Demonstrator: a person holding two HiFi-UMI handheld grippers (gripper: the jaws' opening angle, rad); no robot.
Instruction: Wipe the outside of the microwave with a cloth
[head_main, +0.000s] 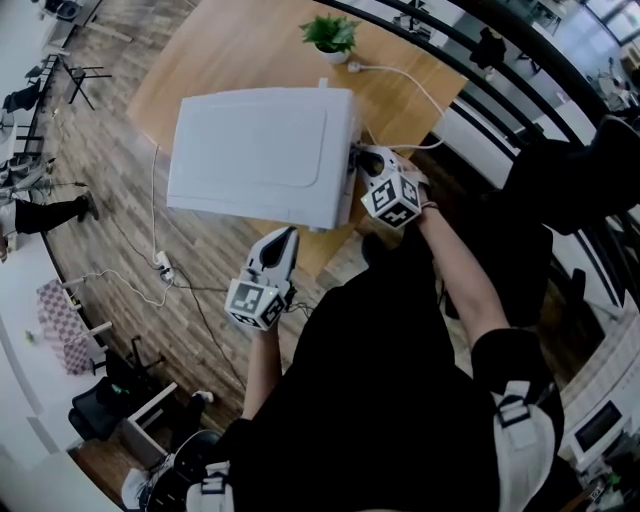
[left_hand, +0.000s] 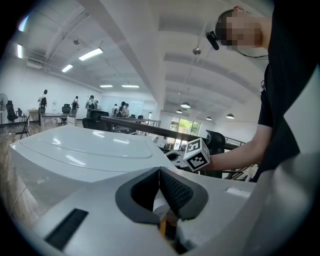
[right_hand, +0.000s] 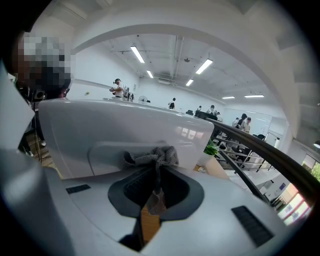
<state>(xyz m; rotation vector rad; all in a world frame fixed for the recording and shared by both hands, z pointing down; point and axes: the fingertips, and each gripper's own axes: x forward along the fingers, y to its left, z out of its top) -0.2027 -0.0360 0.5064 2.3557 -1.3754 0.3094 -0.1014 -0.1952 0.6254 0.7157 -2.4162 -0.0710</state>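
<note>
On the wooden worktop (head_main: 232, 45): white microwave (head_main: 258, 152) at the near edge, grey cloth (right_hand: 155, 157) against its right side wall.
Right gripper (right_hand: 156, 172) is clamped on the cloth, which bunches out past the jaw tips onto the wall. Left gripper (left_hand: 160, 176) has its jaws together with nothing between them and sits low, just off the microwave's near front corner. A potted plant (head_main: 331, 36) and a white cable (head_main: 402, 76) are behind the microwave at the worktop's far end.

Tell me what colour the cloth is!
Grey. The cloth shows best in the right gripper view.
</note>
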